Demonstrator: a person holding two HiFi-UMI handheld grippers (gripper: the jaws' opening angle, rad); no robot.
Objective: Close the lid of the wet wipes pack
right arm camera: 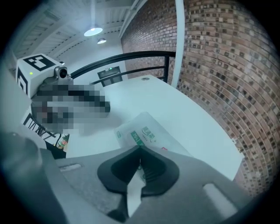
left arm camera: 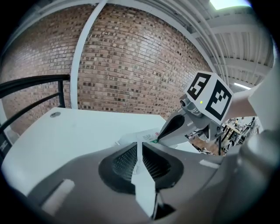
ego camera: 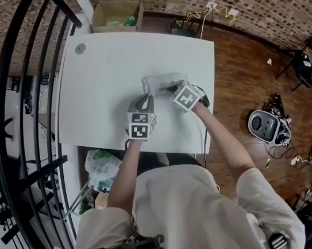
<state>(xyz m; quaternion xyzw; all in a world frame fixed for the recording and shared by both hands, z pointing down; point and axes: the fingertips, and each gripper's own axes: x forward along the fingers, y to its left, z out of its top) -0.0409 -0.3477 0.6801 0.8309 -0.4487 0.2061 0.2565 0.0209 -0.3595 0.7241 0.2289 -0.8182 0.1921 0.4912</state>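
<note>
Wet wipes pack point(ego camera: 158, 82): laid at centre frame on white table point(ego camera: 107, 70). Left gripper point(ego camera: 147, 97): jaws closed, nothing held, just beside pack. Right gripper point(ego camera: 163, 89): jaws closed, tip placed on pack.

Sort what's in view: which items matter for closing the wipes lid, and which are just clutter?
Job:
- wet wipes pack
- left gripper and right gripper, both at the pack
- white table under it

Lying about:
- cardboard box beyond the table
- plastic bag by the table's near corner
- black chair
- white round device and cables on the floor
</note>
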